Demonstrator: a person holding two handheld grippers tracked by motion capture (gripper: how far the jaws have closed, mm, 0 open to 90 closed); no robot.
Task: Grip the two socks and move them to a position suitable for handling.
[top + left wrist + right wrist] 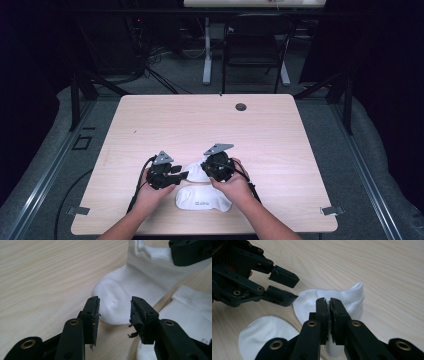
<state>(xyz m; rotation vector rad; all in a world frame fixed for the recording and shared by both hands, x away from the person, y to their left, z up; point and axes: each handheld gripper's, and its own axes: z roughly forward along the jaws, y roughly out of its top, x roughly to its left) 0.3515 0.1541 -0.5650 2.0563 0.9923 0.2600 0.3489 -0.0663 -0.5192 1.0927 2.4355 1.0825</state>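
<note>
In the high view the right tongs point(207, 170) cover most of the far sock point(196, 172), and whether they pinch it is too small to tell. The near sock point(190, 315) runs off the left gripper view's right edge, its printed mark illegible.

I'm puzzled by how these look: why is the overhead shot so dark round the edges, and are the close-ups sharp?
High view: table lit, surroundings nearly black, picture soft. Left gripper view: near jaws crisp, far sock slightly soft. Right gripper view: sharp, white sock bright, not glaring.
</note>
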